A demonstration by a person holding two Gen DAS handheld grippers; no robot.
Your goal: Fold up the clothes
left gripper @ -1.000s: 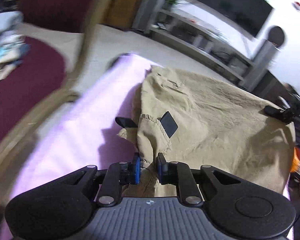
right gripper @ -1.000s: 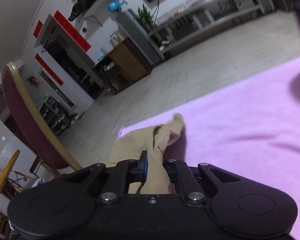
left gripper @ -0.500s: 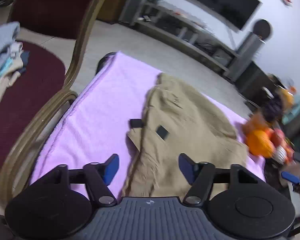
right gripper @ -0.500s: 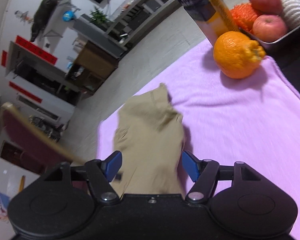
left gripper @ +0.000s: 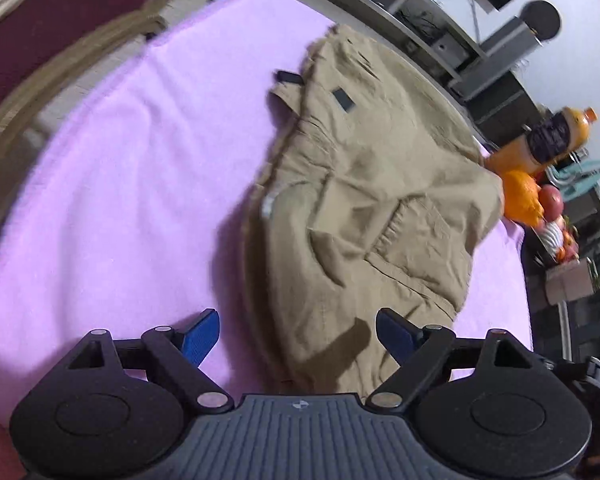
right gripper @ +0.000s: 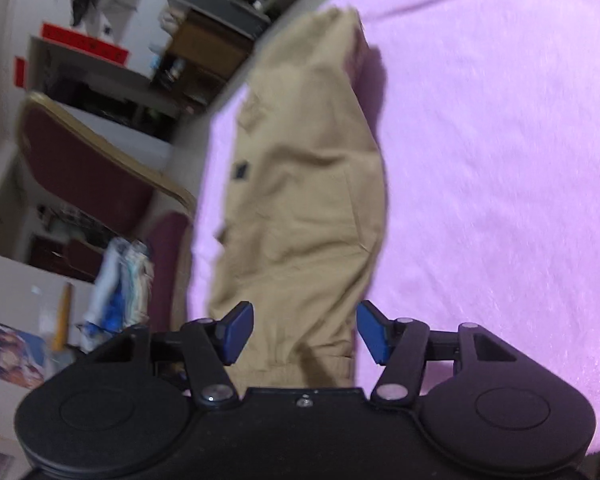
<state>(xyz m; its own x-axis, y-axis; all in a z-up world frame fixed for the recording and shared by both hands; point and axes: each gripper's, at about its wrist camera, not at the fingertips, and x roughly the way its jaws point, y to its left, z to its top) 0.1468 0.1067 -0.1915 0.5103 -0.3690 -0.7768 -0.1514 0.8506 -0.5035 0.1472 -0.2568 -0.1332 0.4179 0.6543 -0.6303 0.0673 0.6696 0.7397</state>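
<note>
Tan trousers [left gripper: 364, 204] lie folded on a pink cloth [left gripper: 132, 176] that covers the table. A small black patch shows on them. My left gripper [left gripper: 298, 334] is open and empty, just above the near end of the trousers. In the right wrist view the trousers [right gripper: 304, 184] run away from me along the left side of the pink cloth [right gripper: 500, 160]. My right gripper [right gripper: 305, 332] is open and empty over the cuffed end.
A maroon chair [left gripper: 40, 36] stands at the table's left edge, with folded clothes on its seat [right gripper: 120, 288]. An orange [left gripper: 520, 196], other fruit and a bottle [left gripper: 552, 140] sit at the far right end. Shelves and a TV stand lie beyond.
Both grippers held the trousers shut a second ago, then opened and let go. Both have since drawn back and tilted down over the folded trousers.
</note>
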